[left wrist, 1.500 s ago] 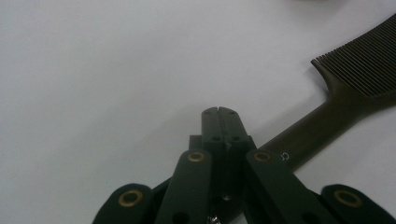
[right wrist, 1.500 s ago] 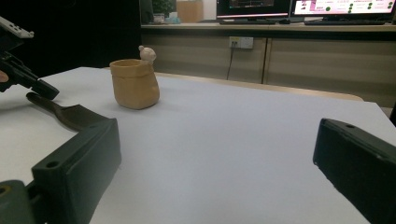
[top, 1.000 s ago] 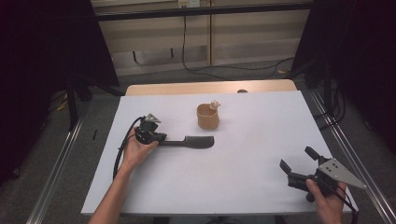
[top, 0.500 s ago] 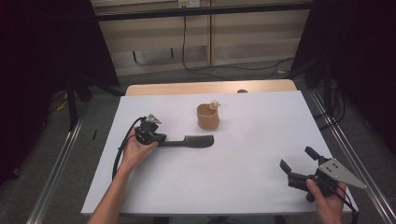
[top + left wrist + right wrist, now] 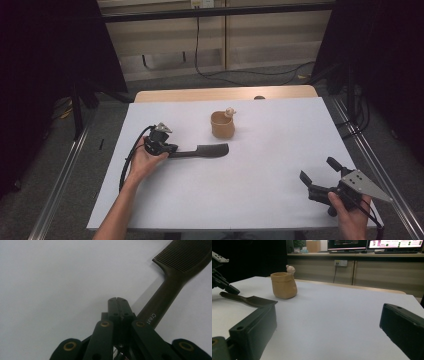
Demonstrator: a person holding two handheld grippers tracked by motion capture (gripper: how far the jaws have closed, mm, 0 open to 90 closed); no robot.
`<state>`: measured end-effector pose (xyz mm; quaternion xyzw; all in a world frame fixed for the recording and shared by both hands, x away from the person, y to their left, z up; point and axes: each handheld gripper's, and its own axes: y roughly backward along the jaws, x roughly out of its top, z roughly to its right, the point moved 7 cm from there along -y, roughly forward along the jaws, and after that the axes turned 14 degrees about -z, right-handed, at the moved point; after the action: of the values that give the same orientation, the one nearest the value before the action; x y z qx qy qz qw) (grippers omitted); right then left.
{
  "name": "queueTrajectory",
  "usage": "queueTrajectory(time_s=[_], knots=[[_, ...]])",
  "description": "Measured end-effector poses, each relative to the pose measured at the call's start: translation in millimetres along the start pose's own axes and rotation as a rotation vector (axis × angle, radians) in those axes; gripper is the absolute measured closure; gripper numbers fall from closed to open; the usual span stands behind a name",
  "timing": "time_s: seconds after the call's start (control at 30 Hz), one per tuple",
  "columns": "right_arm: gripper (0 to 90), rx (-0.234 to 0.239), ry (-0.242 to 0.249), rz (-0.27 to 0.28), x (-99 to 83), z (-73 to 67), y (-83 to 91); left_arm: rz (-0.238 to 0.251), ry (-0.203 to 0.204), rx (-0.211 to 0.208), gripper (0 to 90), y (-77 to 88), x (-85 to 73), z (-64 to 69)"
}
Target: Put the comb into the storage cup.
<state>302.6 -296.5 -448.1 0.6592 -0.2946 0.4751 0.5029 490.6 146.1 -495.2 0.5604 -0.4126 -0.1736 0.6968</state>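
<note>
**Black comb lying beside shut jaws**

Left gripper (image 5: 117,299): jaws pressed tip to tip, with nothing between them. In the left gripper view the comb (image 5: 172,282) passes just beside the jaws at 3 o'clock. Its handle runs under the right linkage and its toothed head points to 1 o'clock, flat on the white table (image 5: 270,200). In the high view the comb extends from this gripper toward 3 o'clock. The tan pot (image 5: 222,126) stands upright near the comb's head at 12 o'clock, apart from it, with a small figure (image 5: 230,112) on its rim. Right gripper (image 5: 317,168): at 5 o'clock on the table, well apart from both things, jaws spread wide and empty.

Risk, as judged: the comb is not gripped, so lifting the left hand now would probably leave it behind. Reopening the jaws this close could nudge the handle sideways. A comb lying flat gives the pads little edge, so a shallow pinch may slip or swing the head into the pot and tip it.
</note>
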Motion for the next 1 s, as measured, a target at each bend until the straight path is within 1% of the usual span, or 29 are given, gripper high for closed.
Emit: queueTrajectory(time_s=[0.1,0.43,0.5,0.6,0.83,0.87,1.0], knots=[[0.2,0.001,0.000,0.001,0.1,-0.4,0.0,-0.003,-0.002,0.001,90.0,0.3,-0.4,0.7],[0.2,0.000,0.000,0.000,0.0,-0.2,0.2,-0.016,-0.003,-0.017,90.0,1.1,-1.8,2.3],[0.2,0.001,0.001,-0.001,-0.1,-0.2,0.0,-0.024,-0.015,-0.018,90.0,1.8,-2.3,2.3],[0.2,0.000,0.001,0.000,0.0,-0.3,0.0,-0.027,-0.013,-0.024,90.0,2.2,-2.9,3.3],[0.2,0.001,0.002,0.001,0.0,-0.4,0.0,-0.029,-0.012,-0.028,90.0,2.4,-3.1,3.9],[0.2,0.000,0.002,0.001,0.0,-0.4,0.0,-0.030,-0.018,-0.026,90.0,2.7,-3.2,3.6],[0.2,0.001,0.001,0.000,0.0,-0.2,0.0,-0.031,-0.020,-0.026,90.0,2.7,-3.3,3.8]])
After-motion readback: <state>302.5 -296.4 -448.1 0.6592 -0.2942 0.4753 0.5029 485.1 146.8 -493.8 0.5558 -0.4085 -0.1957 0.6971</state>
